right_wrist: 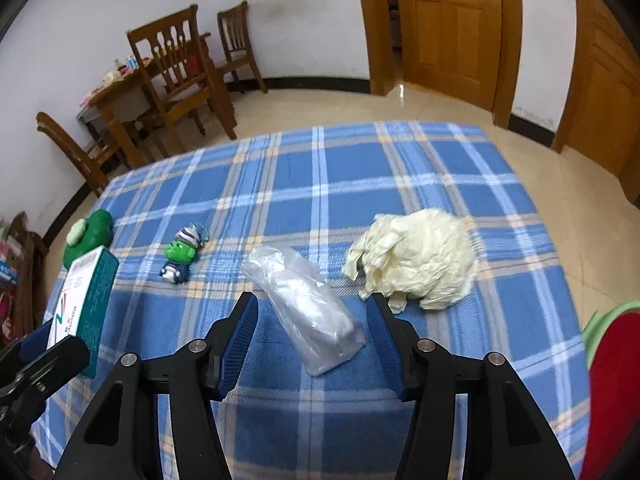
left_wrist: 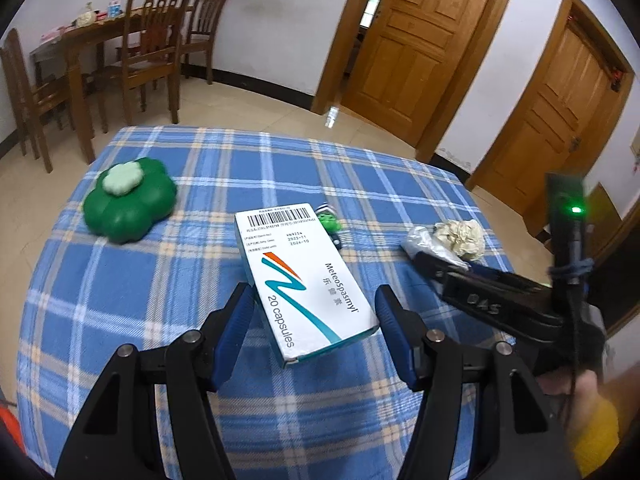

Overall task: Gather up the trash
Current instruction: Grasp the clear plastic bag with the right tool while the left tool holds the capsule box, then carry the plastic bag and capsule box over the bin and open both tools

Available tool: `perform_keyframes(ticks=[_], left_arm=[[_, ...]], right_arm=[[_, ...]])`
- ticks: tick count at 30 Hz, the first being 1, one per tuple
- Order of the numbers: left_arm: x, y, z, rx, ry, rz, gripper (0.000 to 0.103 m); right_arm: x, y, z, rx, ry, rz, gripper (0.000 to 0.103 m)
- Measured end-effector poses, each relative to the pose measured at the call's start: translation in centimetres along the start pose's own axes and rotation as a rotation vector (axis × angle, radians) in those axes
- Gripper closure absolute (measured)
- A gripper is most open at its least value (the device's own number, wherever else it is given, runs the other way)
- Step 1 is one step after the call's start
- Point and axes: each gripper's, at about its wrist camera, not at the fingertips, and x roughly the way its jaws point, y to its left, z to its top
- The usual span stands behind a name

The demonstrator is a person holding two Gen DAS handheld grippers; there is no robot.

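A white and teal medicine box (left_wrist: 304,280) sits tilted between the blue pads of my left gripper (left_wrist: 312,300), which is shut on it. The right wrist view shows the box (right_wrist: 86,284) raised on its edge at the far left. A clear plastic bag (right_wrist: 308,308) lies on the blue plaid cloth between the fingers of my right gripper (right_wrist: 312,308). The jaws are open, with gaps beside the bag. A crumpled cream glove (right_wrist: 416,256) lies just right of the bag. In the left wrist view the right gripper (left_wrist: 436,268) reaches over the bag (left_wrist: 428,242) and the glove (left_wrist: 460,236).
A green toy figure (right_wrist: 180,252) lies left of the bag. A green clover-shaped case (left_wrist: 130,200) sits at the cloth's far left. A red thing with a green rim (right_wrist: 612,380) is at the right edge. Wooden chairs (left_wrist: 152,40) and doors (left_wrist: 416,40) stand beyond the table.
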Motion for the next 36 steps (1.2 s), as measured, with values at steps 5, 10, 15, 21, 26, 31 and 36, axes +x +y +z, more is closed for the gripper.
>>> perform_keyframes(ticks=[5, 10, 15, 21, 26, 31, 36], left_arm=[[0.3, -0.7, 0.5, 0.03, -0.001, -0.032, 0.04], [-0.1, -1.4, 0.1, 0.034, -0.003, -0.044, 0.04], [-1.3, -2.2, -0.7, 0.038, -0.005, -0.037, 0.04], [-3.1, -4.4, -1.6, 0.087, -0.024, -0.04, 0.04], [-4.1, -6.9, -2.4, 0.127, -0.013, -0.082, 0.04], [-4.4, -9.6, -3.4, 0.167, 0.005, -0.13, 0.04], [-4.2, -12.1, -4.2, 0.196, 0.031, -0.173, 0.04]], right_arm=[[-0.4, 0.5, -0.8, 0.019, -0.009, 0.035, 0.064], [-2.2, 0.3, -2.2, 0.055, -0.021, 0.075, 0.064], [-5.0, -0.4, -3.9, 0.071, -0.023, 0.079, 0.064], [-9.4, -2.2, -6.4, 0.11, -0.06, 0.063, 0.064], [-12.4, -4.4, -8.1, 0.164, -0.084, 0.037, 0.064], [-15.1, -7.4, -9.8, 0.23, -0.113, -0.031, 0.064], [-17.4, -11.6, -11.6, 0.325, -0.143, -0.097, 0.064]])
